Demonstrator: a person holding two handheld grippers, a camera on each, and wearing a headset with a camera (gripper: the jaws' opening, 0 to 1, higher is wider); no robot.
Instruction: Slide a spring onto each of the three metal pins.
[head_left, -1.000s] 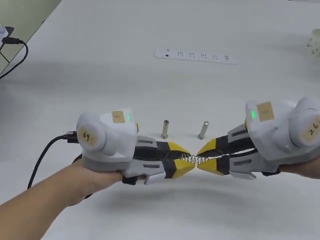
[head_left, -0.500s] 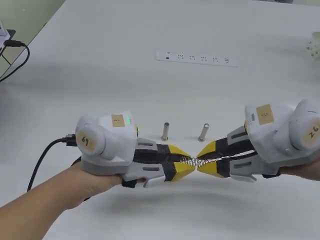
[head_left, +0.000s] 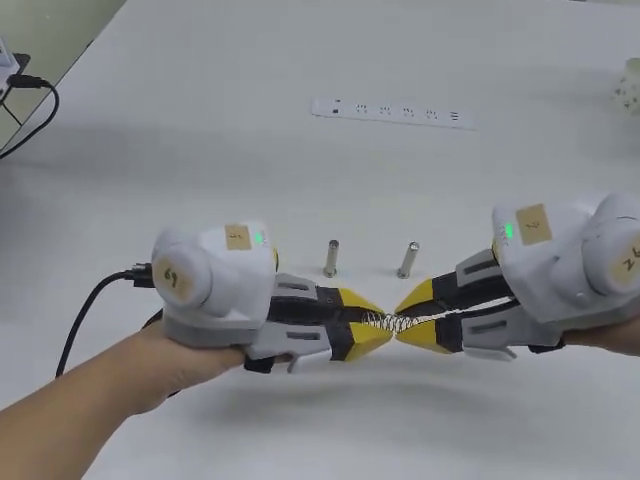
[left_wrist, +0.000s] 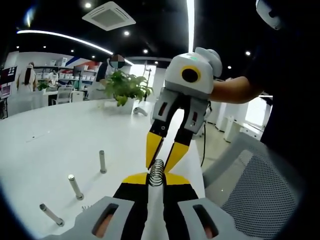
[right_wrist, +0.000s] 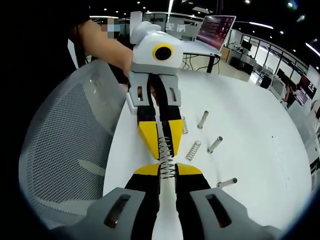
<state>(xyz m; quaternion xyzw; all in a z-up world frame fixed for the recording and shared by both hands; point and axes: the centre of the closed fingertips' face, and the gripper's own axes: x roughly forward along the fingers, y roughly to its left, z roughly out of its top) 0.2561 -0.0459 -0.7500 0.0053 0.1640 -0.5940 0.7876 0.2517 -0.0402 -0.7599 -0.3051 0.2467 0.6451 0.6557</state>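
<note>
Silvery wire, wound into a slim coil spring (head_left: 390, 322), is being held level just above the white table (head_left: 200, 150): one end is being pinched between the yellow jaw tips of the left gripper (head_left: 381, 321), the other between those of the right gripper (head_left: 401, 322). Beyond them, three short steel pins (right_wrist: 215, 144) are being left bare, two loose springs (right_wrist: 193, 150) lying beside them. Farther off, a white power strip (head_left: 392, 112) is lying flat.

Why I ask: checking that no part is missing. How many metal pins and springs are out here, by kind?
metal pins: 3
springs: 3
Total: 6
</note>
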